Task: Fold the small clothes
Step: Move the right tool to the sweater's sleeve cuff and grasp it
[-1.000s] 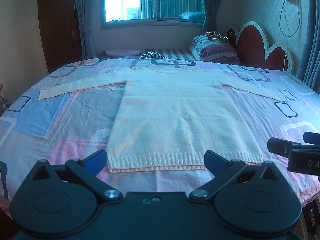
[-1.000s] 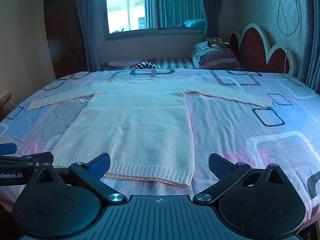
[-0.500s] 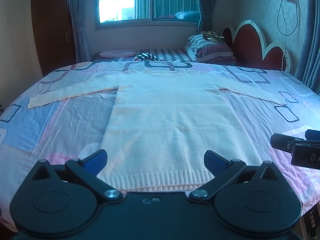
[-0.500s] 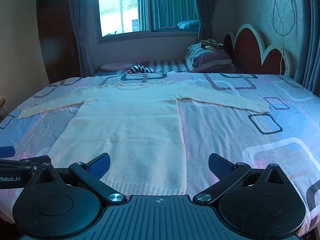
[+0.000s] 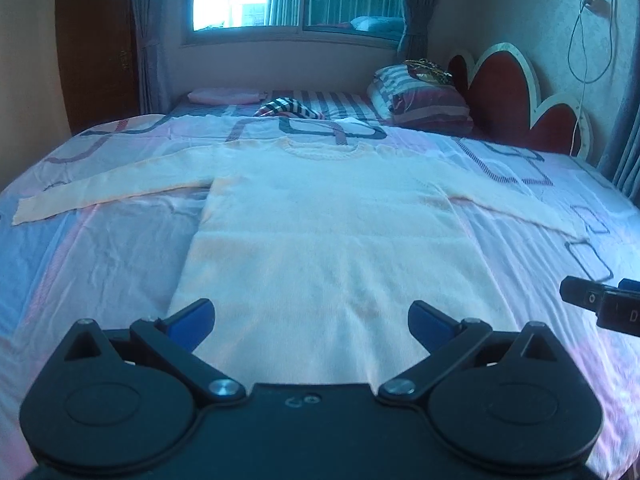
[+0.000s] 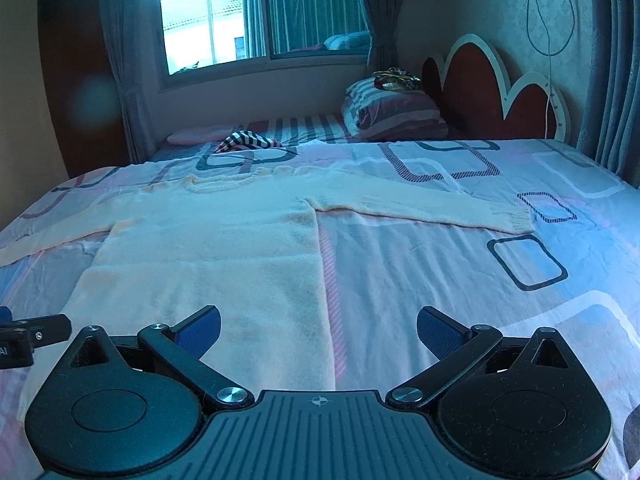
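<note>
Cream knit sweater (image 5: 332,240) lies flat on the bedsheet (image 5: 100,264), front up, both sleeves out sideways, neckline at the far end from the tongs. Nothing folded yet, judging by the layout.

Left gripper (image 5: 310,322): jaws spread wide, empty, hanging over the near part of the sweater body; hem is hidden under the gripper housing. Right gripper (image 6: 318,330): also spread, empty, its left finger over the sweater's right side edge and its right finger over bare sheet. Each gripper's tip shows at the edge of the other's view, so they sit side by side, near each other.

Right sleeve (image 6: 420,206) stretches ahead and to the right of the right gripper, cuff well apart from it. Left sleeve (image 5: 108,188) runs ahead-left of the left gripper.

Likely step: reach and grab for a first fold. To do well: go low, pinch only the knit layer and not the sheet, take edge or cuff squarely, lift a little so the fabric doesn't drag and bunch, keep the fold line straight along the body.

Striped pillows (image 6: 394,114) far ahead, no obstacle.
</note>
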Demonstrator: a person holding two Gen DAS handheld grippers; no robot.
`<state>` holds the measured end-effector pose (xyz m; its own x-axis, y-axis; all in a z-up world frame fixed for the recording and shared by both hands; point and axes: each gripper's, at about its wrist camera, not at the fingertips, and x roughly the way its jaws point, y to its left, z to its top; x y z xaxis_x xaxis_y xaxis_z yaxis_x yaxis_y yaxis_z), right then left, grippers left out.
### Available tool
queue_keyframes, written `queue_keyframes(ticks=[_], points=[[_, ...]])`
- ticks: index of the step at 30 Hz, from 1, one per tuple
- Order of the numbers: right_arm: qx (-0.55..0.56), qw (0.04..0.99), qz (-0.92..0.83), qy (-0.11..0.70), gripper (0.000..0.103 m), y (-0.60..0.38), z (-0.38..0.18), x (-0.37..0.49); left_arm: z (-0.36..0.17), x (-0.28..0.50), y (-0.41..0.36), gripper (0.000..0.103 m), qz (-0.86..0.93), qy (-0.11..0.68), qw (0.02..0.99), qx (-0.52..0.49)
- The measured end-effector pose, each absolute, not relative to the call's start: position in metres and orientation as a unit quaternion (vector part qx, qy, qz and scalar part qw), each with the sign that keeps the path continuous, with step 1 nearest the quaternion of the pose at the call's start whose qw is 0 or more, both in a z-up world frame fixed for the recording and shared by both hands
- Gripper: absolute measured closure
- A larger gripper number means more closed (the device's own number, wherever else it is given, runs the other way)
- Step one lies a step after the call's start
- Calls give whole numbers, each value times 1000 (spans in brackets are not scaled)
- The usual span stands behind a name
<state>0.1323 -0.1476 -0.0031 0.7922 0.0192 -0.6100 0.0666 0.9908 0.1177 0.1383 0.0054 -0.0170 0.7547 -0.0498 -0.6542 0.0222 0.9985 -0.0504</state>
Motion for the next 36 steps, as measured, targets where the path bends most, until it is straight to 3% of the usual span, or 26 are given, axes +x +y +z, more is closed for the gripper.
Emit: queue_keyframes(ticks=[9, 17, 27, 28, 29, 30, 34, 35, 36], points=[[89, 944, -82, 307, 0, -220, -16, 210, -20, 208, 2, 1, 37, 308, 950, -23], [133, 933, -143, 302, 0, -295, -47, 274, -32, 274, -14, 1, 33, 341, 939, 35], [195, 911, -202, 302, 1, -384, -90, 317, -69, 308, -18, 4, 34, 348, 936, 30], [201, 909, -204, 302, 7, -390, -93, 318, -72, 310, -18, 4, 36, 350, 935, 34], [210, 905, -207, 307, 26, -397, -97, 319, -75, 312, -18, 4, 36, 355, 933, 36], [222, 900, -210, 311, 33, -403, -102, 319, -76, 314, -18, 4, 33, 362, 931, 35], [271, 887, -219, 303, 33, -423, -116, 313, -80, 323, -18, 3, 26, 388, 921, 35], [285, 882, -220, 304, 39, -429, -119, 312, -79, 324, -18, 3, 24, 390, 920, 32], [301, 877, -219, 304, 52, -434, -123, 312, -79, 326, -18, 3, 22, 392, 919, 28]])
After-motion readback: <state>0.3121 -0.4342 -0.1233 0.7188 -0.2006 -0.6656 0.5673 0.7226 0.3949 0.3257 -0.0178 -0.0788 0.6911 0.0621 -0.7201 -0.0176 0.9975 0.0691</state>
